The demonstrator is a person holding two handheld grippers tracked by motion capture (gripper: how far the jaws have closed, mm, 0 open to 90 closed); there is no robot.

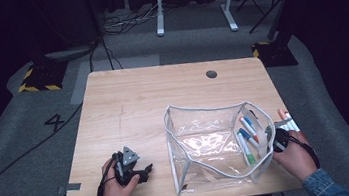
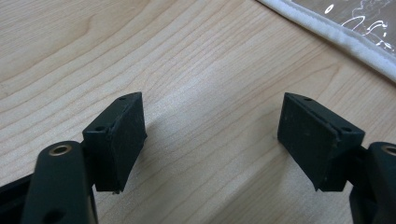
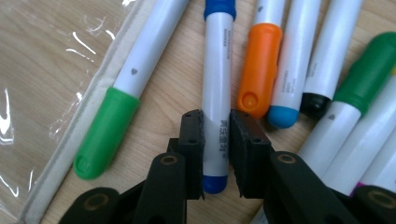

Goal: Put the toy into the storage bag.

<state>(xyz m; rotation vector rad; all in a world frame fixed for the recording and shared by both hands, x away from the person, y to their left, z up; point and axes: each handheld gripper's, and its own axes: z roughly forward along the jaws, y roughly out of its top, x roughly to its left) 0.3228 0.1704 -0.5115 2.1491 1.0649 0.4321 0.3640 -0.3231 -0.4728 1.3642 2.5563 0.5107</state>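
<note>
Markers are going into the clear pouch [image 1: 208,144], as far as I can judge, and the job looks partway done. From the high view, several markers [image 1: 248,137] already seem to lie inside the pouch at its right end, blue and green caps showing through the plastic. The pouch stands open on the wooden table [image 1: 133,103], its white-trimmed mouth facing up.

More are left to move. In the right gripper view a row of them lies on the table beside the pouch's trim: a green-capped marker [image 3: 121,98] against the trim, an orange-capped marker [image 3: 259,70], a light-blue-tipped one and others toward the right edge. The right gripper [image 3: 217,140] has its jaws clamped narrow on the barrel of the blue-capped marker [image 3: 217,84], pads pressing both sides near its lower end. That marker lies flat on the wood, not yet lifted, just outside the right end of the pouch.

The left gripper [image 2: 210,135] rests near the table's front left, apart from the pouch, its jaws moderately open over bare wood, with nothing between them. The pouch's trim [image 2: 336,35] shows at the upper right corner of its view.

So what remains, I'd say: lift this blue one, drop it in, then the rest.
</note>
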